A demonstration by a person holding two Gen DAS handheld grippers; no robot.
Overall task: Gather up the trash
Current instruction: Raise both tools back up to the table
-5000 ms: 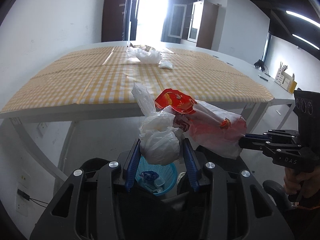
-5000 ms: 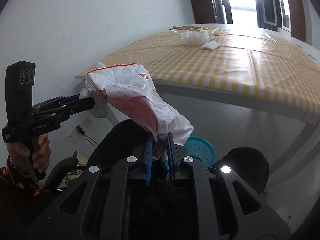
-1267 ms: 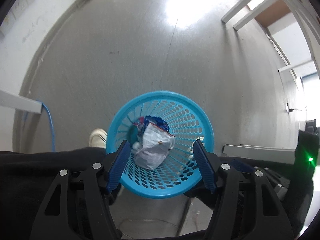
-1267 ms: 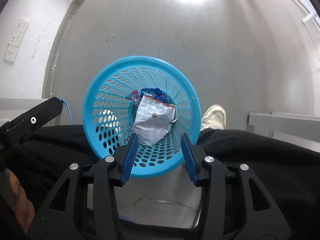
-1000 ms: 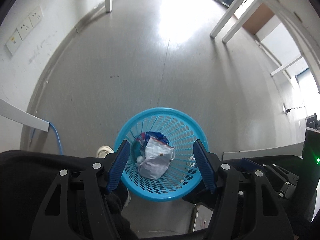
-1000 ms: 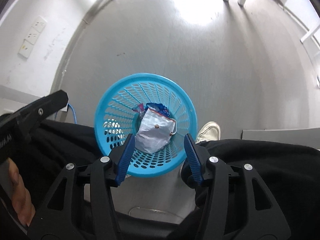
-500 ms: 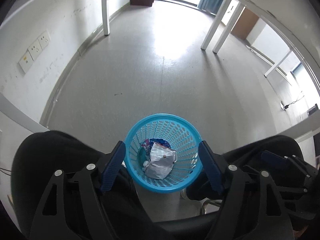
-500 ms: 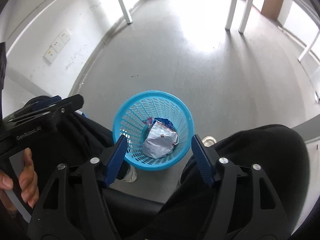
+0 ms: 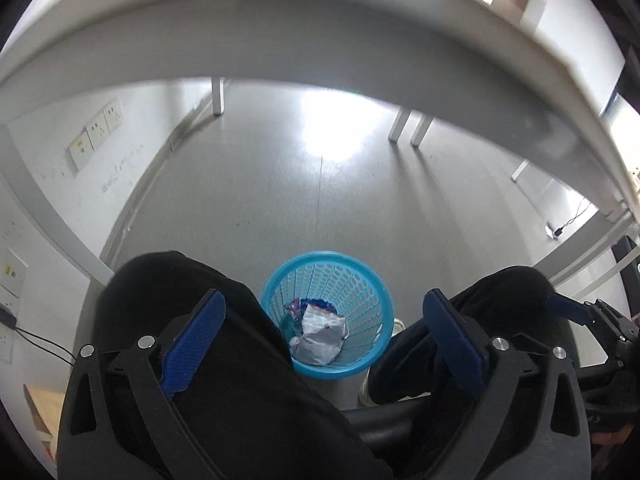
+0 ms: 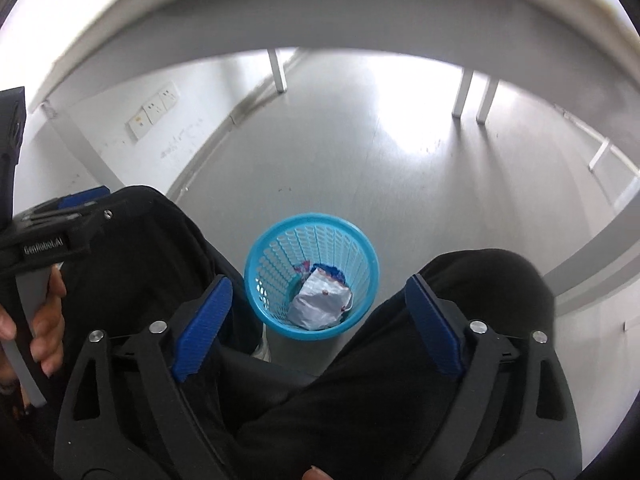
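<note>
A blue plastic basket stands on the grey floor between the person's knees; it also shows in the right wrist view. A crumpled white and red bag lies inside it with other scraps, seen too in the right wrist view. My left gripper is wide open and empty, well above the basket. My right gripper is wide open and empty, also above the basket. Each gripper shows at the edge of the other's view.
The white table edge arches overhead close above both grippers. Black-trousered legs flank the basket. Table legs stand on the floor beyond. Wall sockets are at the left.
Both grippers have risen and tilted up away from the basket, so it looks smaller and the table's underside has come into view. Both have opened wider. The bags held five seconds ago lie in the basket.
</note>
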